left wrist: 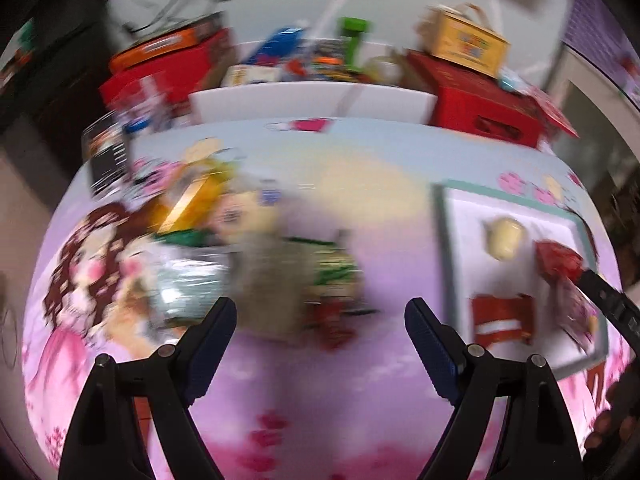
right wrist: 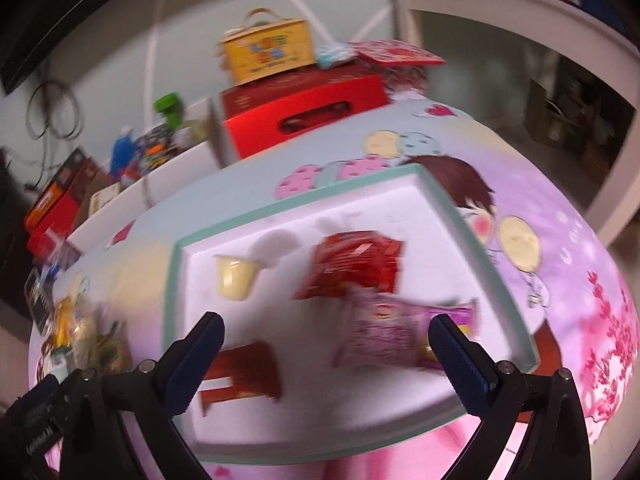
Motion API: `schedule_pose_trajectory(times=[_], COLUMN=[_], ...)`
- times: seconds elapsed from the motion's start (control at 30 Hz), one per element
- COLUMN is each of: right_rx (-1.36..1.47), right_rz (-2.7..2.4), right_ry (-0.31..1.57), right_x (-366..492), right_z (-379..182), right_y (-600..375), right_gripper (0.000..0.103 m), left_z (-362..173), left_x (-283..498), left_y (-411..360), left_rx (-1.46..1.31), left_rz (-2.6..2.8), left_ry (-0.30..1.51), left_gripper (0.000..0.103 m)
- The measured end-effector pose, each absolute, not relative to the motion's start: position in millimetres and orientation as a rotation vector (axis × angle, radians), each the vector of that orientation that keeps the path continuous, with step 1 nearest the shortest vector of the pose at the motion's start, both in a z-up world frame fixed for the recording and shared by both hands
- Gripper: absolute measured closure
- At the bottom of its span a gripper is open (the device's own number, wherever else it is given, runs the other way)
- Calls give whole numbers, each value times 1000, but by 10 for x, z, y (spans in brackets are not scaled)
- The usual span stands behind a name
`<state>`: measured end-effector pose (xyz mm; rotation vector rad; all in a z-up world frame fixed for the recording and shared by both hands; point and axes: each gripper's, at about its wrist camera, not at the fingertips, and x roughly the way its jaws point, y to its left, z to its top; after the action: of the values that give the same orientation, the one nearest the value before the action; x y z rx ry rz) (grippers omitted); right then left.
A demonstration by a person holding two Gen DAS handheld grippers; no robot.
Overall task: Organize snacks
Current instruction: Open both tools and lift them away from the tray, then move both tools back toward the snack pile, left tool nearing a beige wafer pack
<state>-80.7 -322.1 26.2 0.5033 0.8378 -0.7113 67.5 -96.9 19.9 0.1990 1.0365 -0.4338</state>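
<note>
Two hand-held grippers hover above a table [left wrist: 320, 400] covered in a pink and lilac cartoon cloth, both pictures smeared by motion. The left gripper [left wrist: 320, 328] has its jaws spread wide with nothing between them; beyond its tips lies a blurred pile of snacks [left wrist: 248, 256], yellow, green, silver and red wrappers heaped together on the cloth. To the right of that pile sits a white tray [right wrist: 304, 192] with a mint-green rim. The right gripper [right wrist: 326, 344] is poised over the tray, its jaws likewise apart and gripping nothing. Four snacks lie in the tray, each apart from the others: a pale yellow cup [right wrist: 236, 278] near the far left, a red packet [right wrist: 352, 268] beside it toward the middle, a pink packet [right wrist: 396, 332] nearer the camera on the right, just beyond the right finger, and a red-and-white packet [right wrist: 240, 376] at the near left, partly behind the left finger. At the table's far edge stand a long white bin [left wrist: 312, 100] holding mixed packages, too blurred to tell apart, and a red box [right wrist: 304, 116] with a yellow carton [right wrist: 268, 52] on top.
</note>
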Motion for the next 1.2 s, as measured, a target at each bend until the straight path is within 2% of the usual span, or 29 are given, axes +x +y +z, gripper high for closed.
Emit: schedule_pose_trajectory(times=[0.3, 0.53, 0.83, 1.2], right_rx=[406, 353, 304, 250], right_rz=[-576, -507, -354, -230], right_ry=[866, 878, 893, 951], right_x=[-431, -259, 30, 302], right_z=[247, 232, 129, -133], right_y=[-2731, -2418, -1953, -1557], right_gripper=[0, 0, 0, 0], left_z=[162, 68, -60, -347], left_x=[997, 1102, 1169, 1318], left_y=[110, 675, 881, 720], left_rx=[10, -100, -180, -206], left_rz=[-199, -89, -72, -117], left_ry=[1063, 1089, 1125, 1208], left_gripper=[16, 16, 16, 16])
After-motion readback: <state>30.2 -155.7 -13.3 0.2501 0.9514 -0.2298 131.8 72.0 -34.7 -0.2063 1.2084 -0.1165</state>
